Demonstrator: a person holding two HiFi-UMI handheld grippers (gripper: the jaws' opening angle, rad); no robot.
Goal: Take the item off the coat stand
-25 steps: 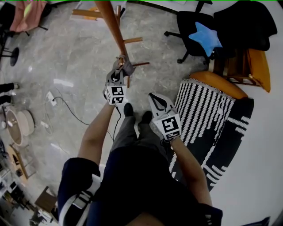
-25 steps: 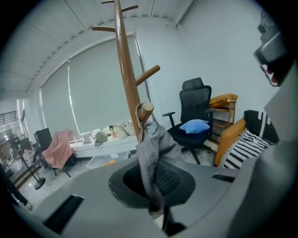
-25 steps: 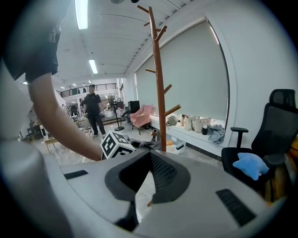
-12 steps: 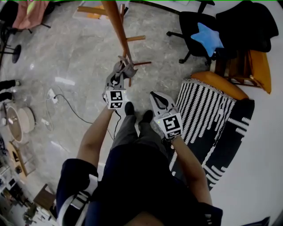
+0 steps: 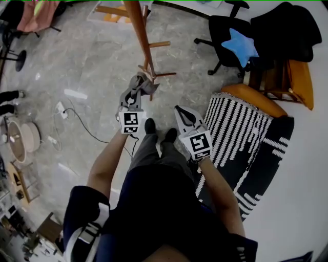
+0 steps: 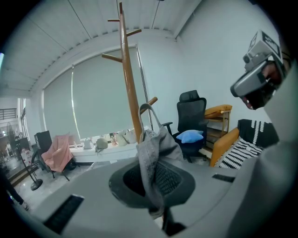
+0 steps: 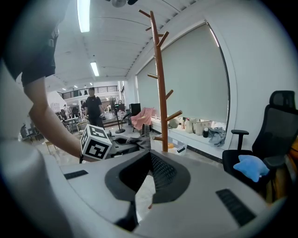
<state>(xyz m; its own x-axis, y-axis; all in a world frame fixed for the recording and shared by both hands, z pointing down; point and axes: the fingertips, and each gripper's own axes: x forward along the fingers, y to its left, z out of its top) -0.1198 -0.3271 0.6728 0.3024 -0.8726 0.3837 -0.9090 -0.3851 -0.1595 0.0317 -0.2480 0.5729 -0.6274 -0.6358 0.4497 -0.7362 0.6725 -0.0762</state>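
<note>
Where the grey stone floor (image 5: pixel 87 61) runs to the far left in the head view, a pink cloth (image 5: pixel 32 15) hangs over a dark chair, and nearer the middle a thin black cable (image 5: pixel 77 125) trails from a white power strip (image 5: pixel 60 111). Next comes the left gripper (image 5: pixel 137 91), held out in front of the person's body. Its fingers are clamped on the task's thing, a soft grey fabric item with a looped strap (image 5: pixel 147 84). In the left gripper view the cloth is pinched between the fingers and hangs over them. Its strap loop stands up just beside the lowest peg of the tall brown wooden coat stand (image 5: pixel 139 30). Whether the loop is round that peg cannot be told. From above, the item lies against the stand's pole, close to a short peg.

To the right, past the person's black shoes (image 5: pixel 148 127), the right gripper (image 5: pixel 178 110) is held low and apart from the stand. Its fingers are drawn together at the tips with nothing between them. Further right a black-and-white striped cover (image 5: pixel 233 128) lies over an orange sofa. Beyond it a black office chair (image 5: pixel 220 25) carries a blue star-shaped cushion (image 5: pixel 240 43).
</note>
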